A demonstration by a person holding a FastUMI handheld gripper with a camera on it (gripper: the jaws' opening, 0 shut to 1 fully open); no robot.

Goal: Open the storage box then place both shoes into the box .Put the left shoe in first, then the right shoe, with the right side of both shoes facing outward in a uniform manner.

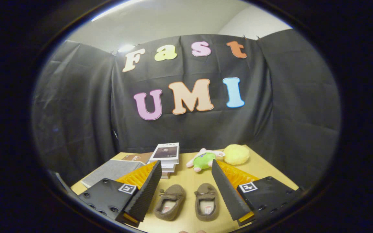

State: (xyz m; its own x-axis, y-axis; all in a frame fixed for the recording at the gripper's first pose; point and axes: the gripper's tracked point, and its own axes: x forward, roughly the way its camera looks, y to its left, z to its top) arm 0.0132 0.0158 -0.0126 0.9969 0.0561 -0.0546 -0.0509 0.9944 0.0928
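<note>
The 2 shoes lie side by side on the wooden table (264,168), between the 2 fingers of the gripper (186,191), and neither finger touches them. The left shoe (170,201) and the right shoe (207,201) are brown, with their openings turned up and their toes pointing away from the camera. They lie apart from each other with a narrow gap. The gripper's fingers are spread wide and they hold nothing. Beyond the left finger lies a flat grey storage box (115,171) with its lid closed, near the table's edge. Just beside it stands a stack of books (166,156). Further back, beyond the right finger, a green plush toy (204,159) lies next to a yellow fluffy ball (236,154). Behind the table hangs the black cloth wall.
</note>
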